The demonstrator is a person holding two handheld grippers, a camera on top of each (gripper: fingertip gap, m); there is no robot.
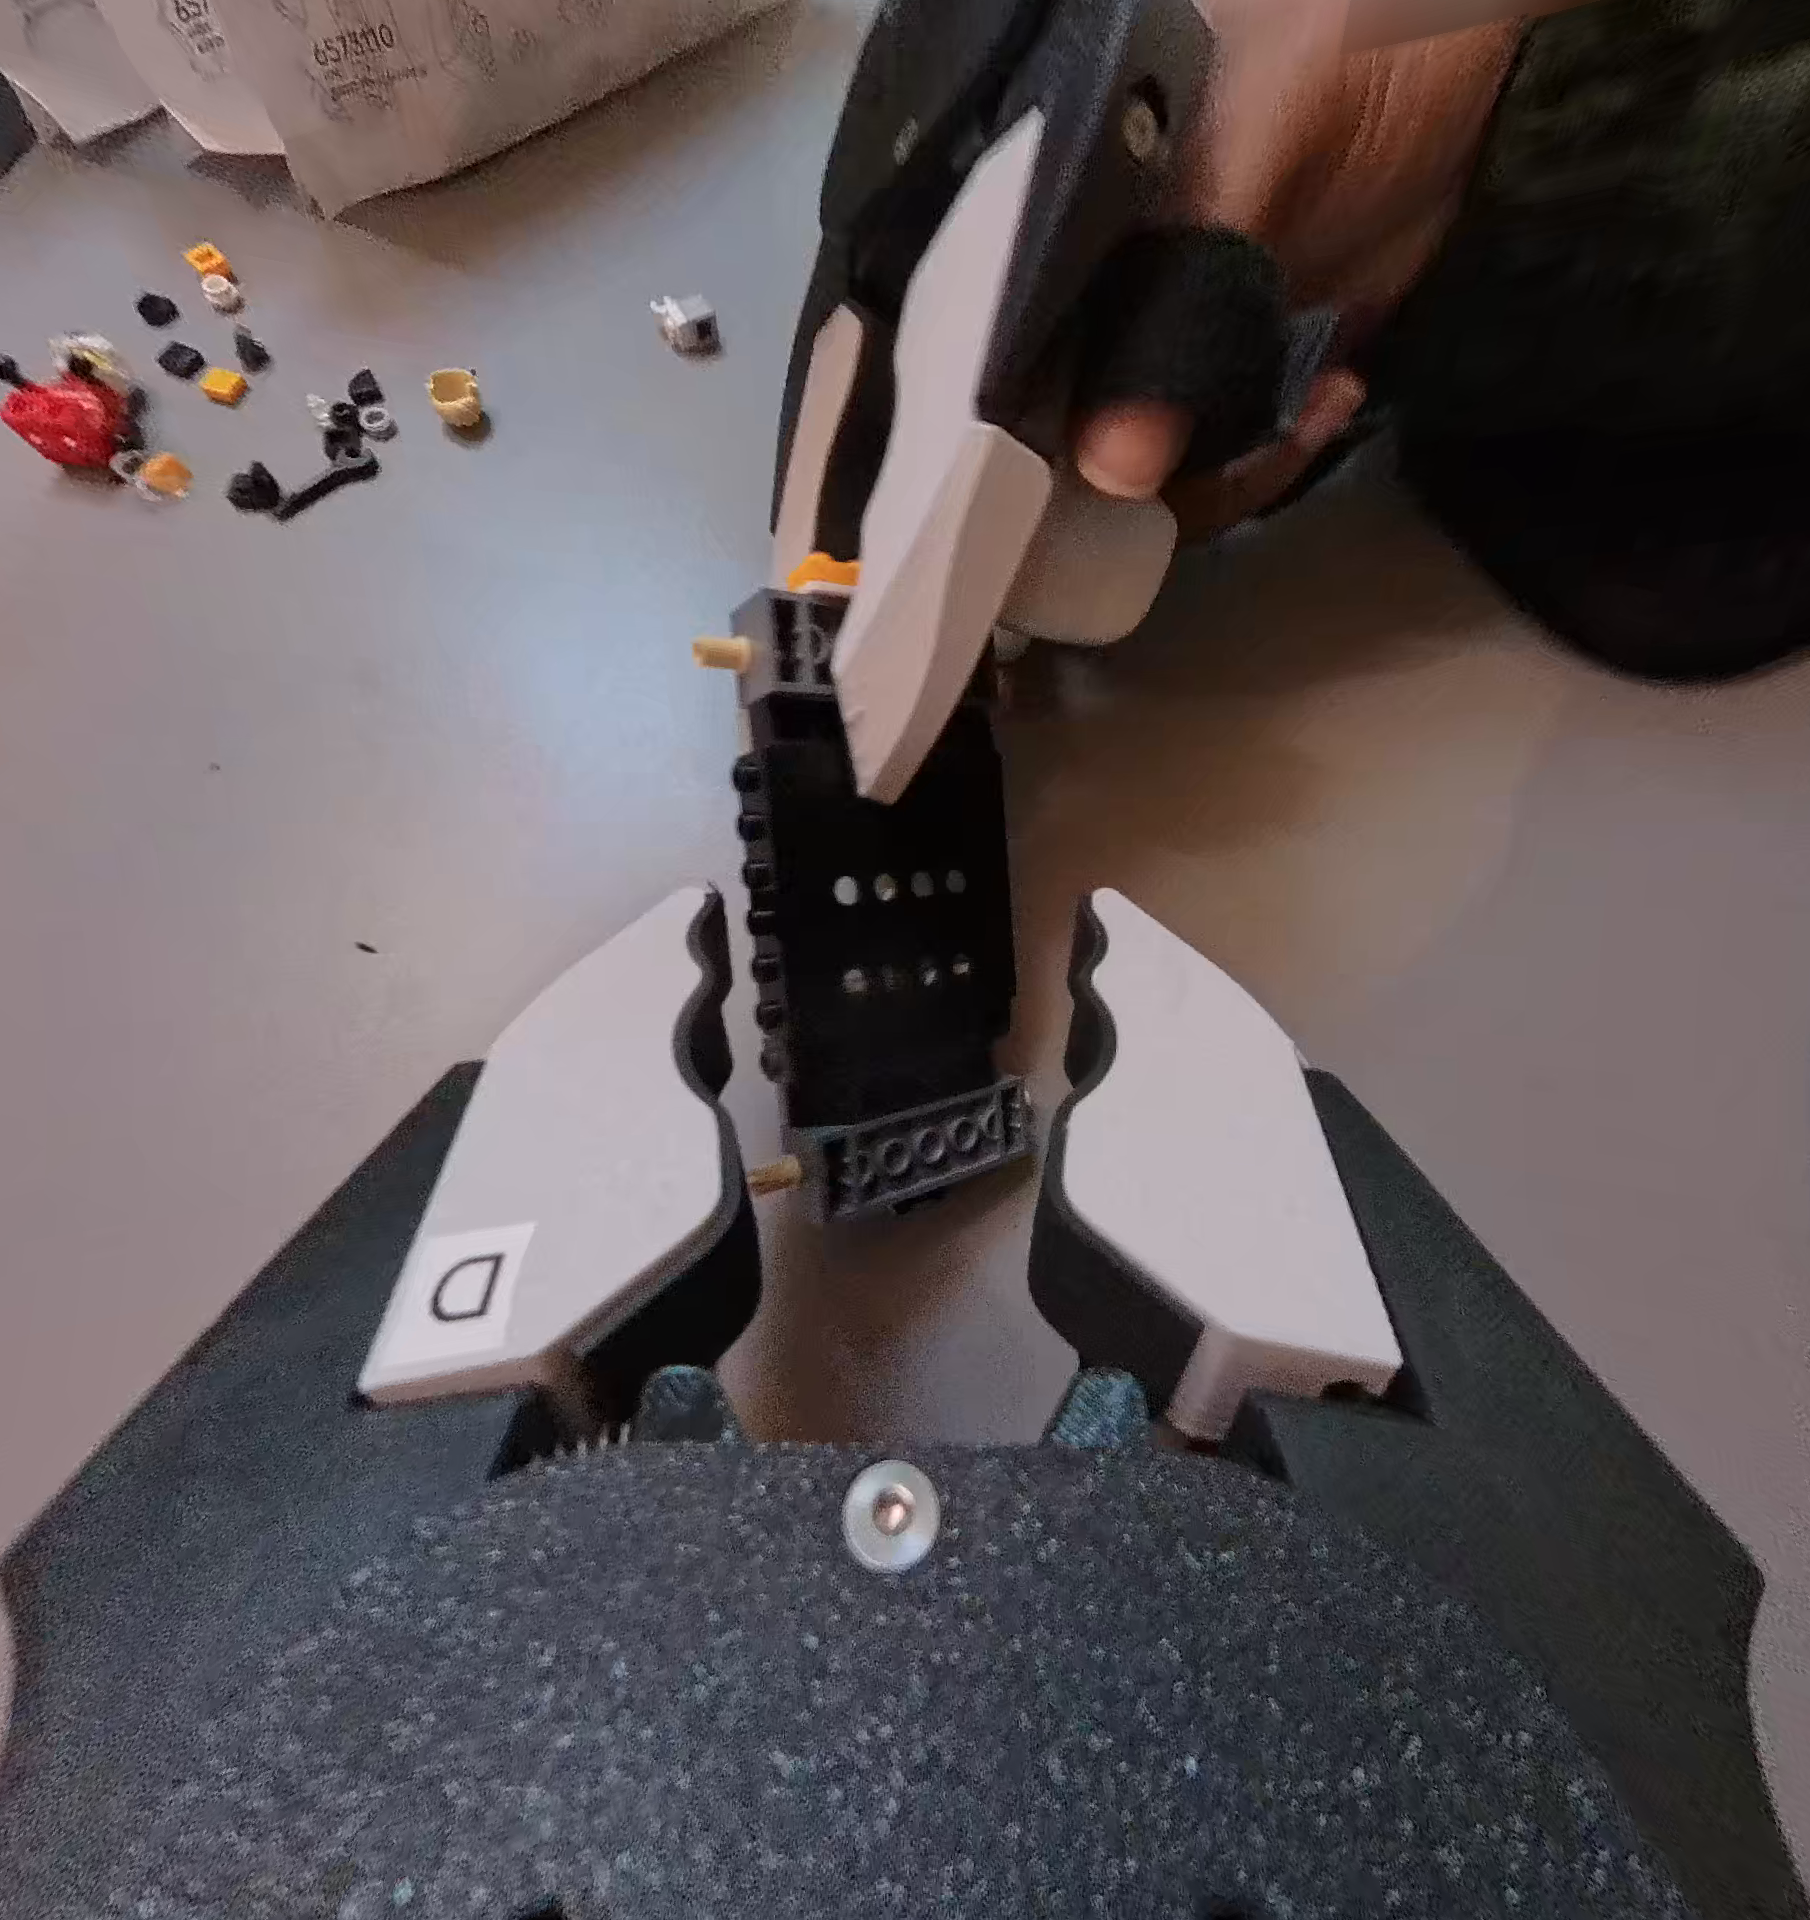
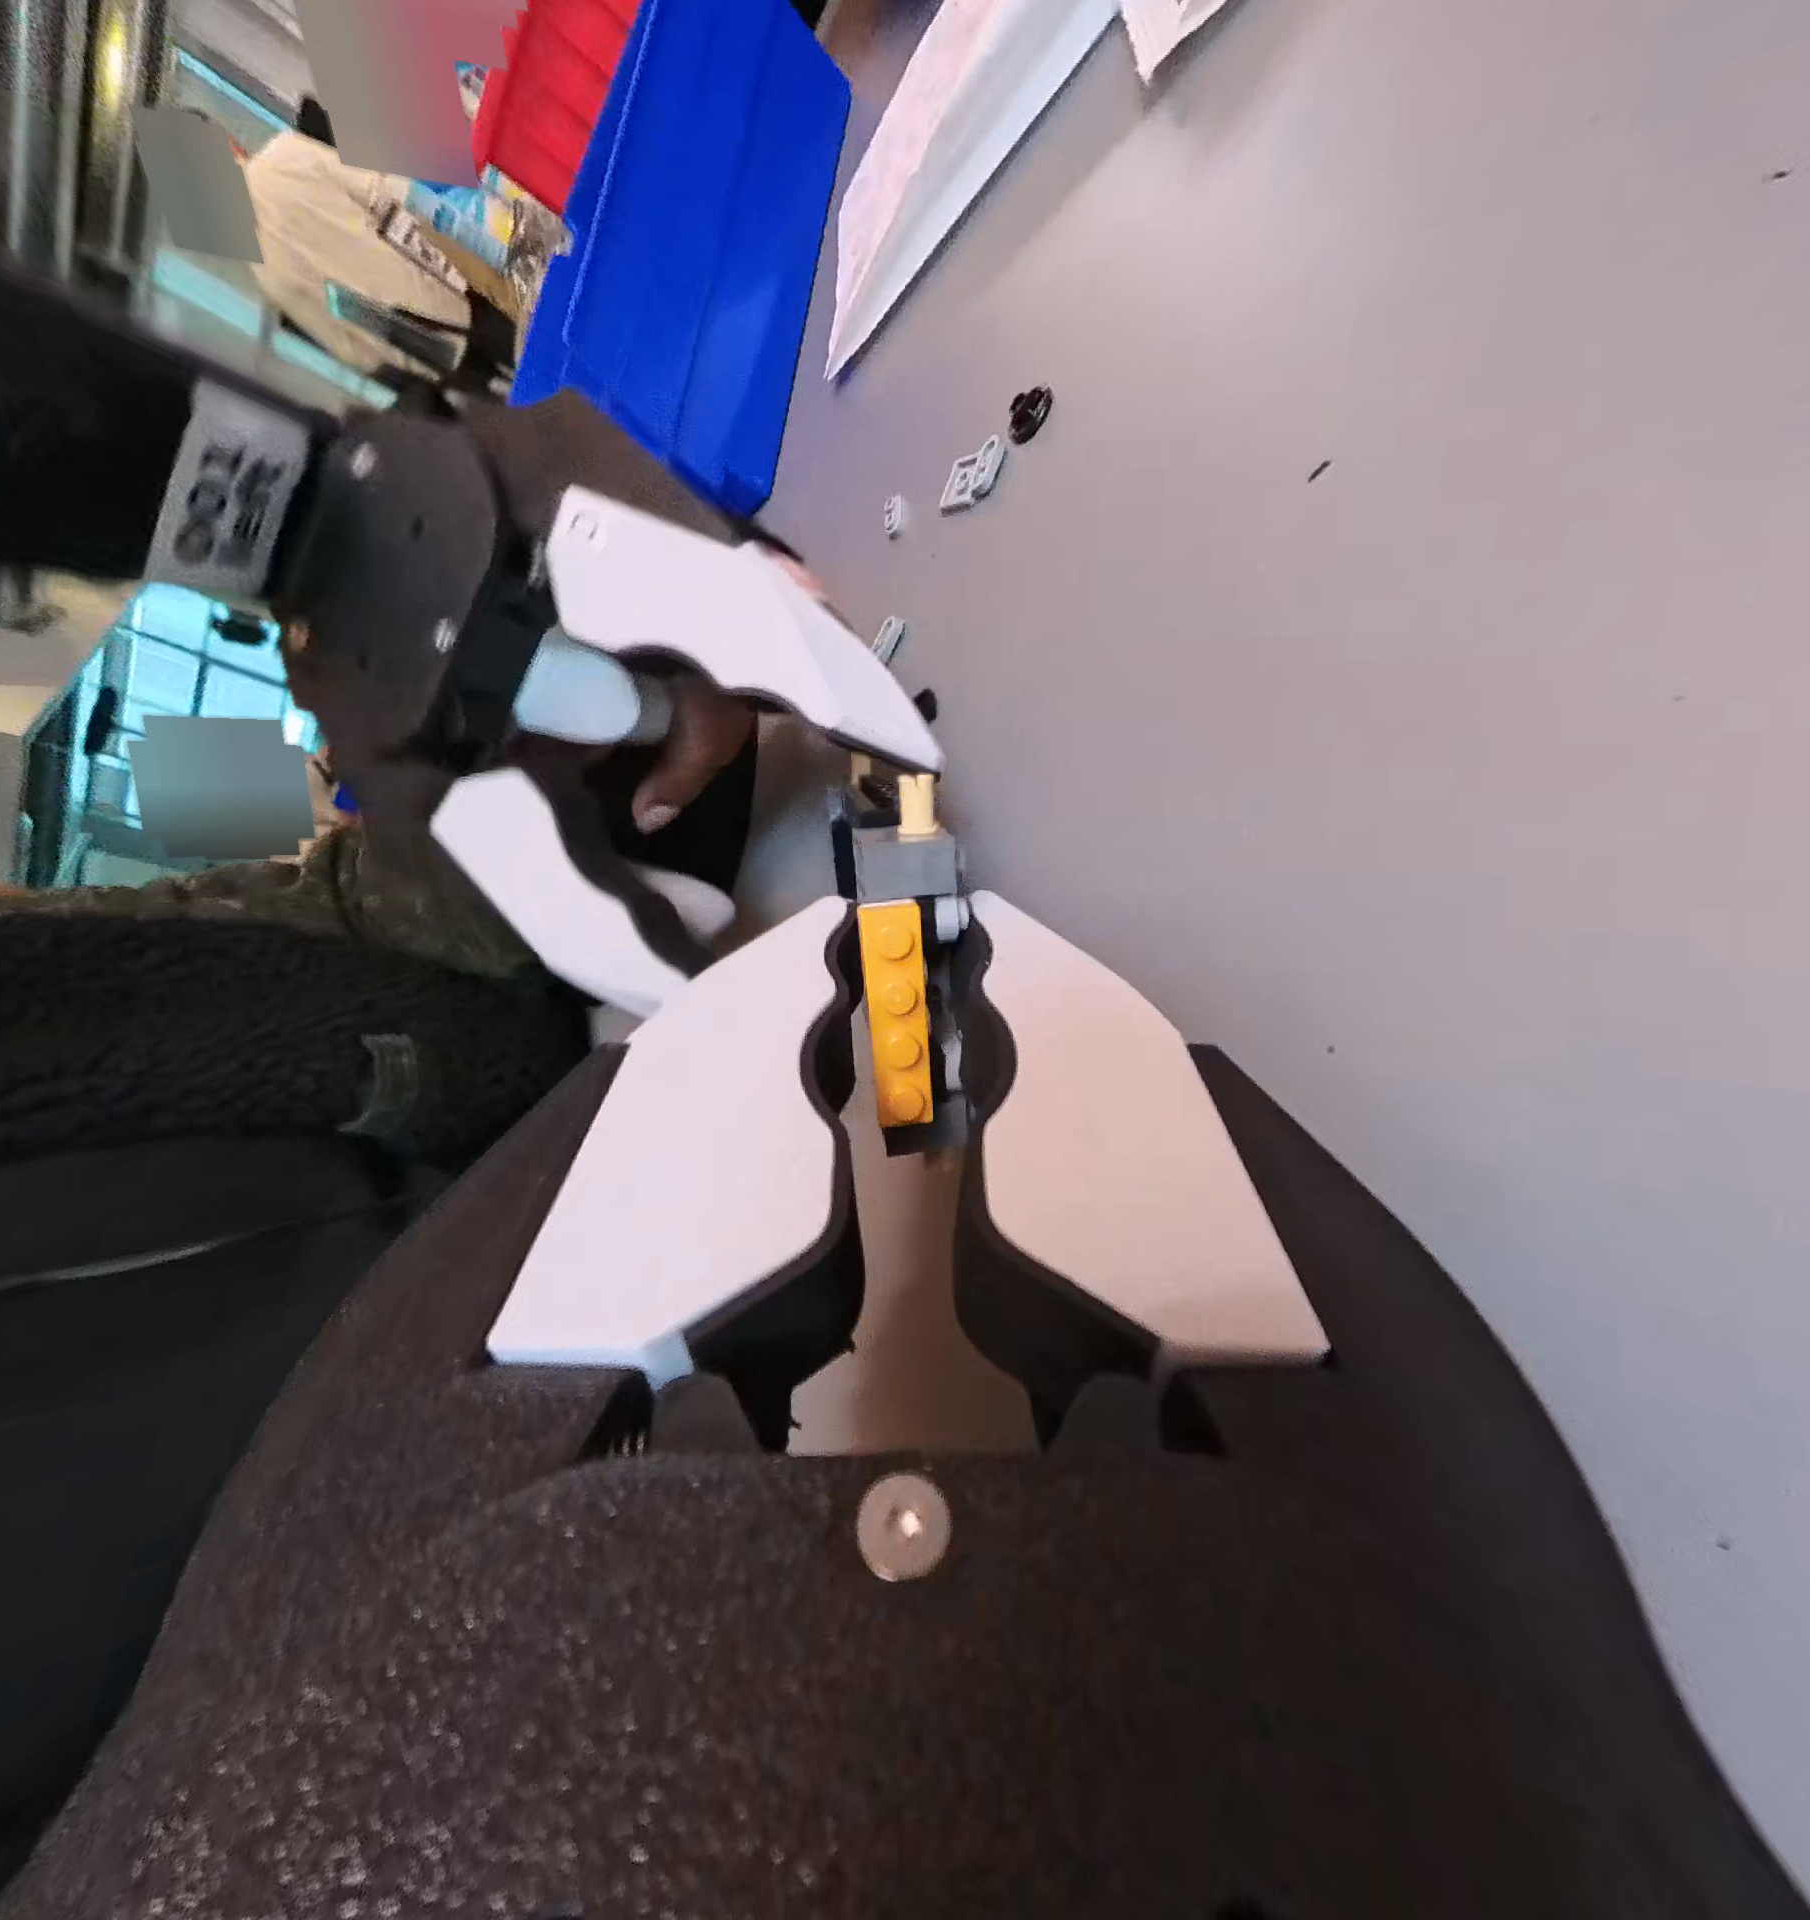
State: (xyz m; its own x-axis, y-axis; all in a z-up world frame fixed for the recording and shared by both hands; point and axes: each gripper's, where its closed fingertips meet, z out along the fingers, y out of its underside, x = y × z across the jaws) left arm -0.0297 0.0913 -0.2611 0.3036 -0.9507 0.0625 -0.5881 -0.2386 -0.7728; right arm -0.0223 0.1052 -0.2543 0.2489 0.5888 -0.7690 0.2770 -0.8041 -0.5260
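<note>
A long black brick assembly [image 1: 880, 935] with tan pegs and grey end bricks stands on edge on the grey table [image 1: 361, 727]. My left gripper [image 1: 901, 904] is open, with a finger on each side of the assembly's near half and a gap at both pads. My right gripper [image 1: 844, 665] comes in from above and is shut on the far end. In the right wrist view, my right gripper [image 2: 911, 914] presses on that end, which bears an orange plate [image 2: 901, 1018] below a grey brick [image 2: 906, 862]. The open left gripper [image 2: 802, 878] shows beyond it.
Several small loose pieces lie at the far left, among them a red piece [image 1: 59, 416], a tan piece [image 1: 454, 395] and a grey piece [image 1: 688, 322]. Paper bags [image 1: 361, 83] lie behind them. A blue bin [image 2: 693, 239] and a paper sheet [image 2: 942, 156] sit at the table's far side. Both grippers' tips are close together, under 4 cm apart. Both grippers' tips are roughly 20 cm from the grey piece [image 1: 688, 322].
</note>
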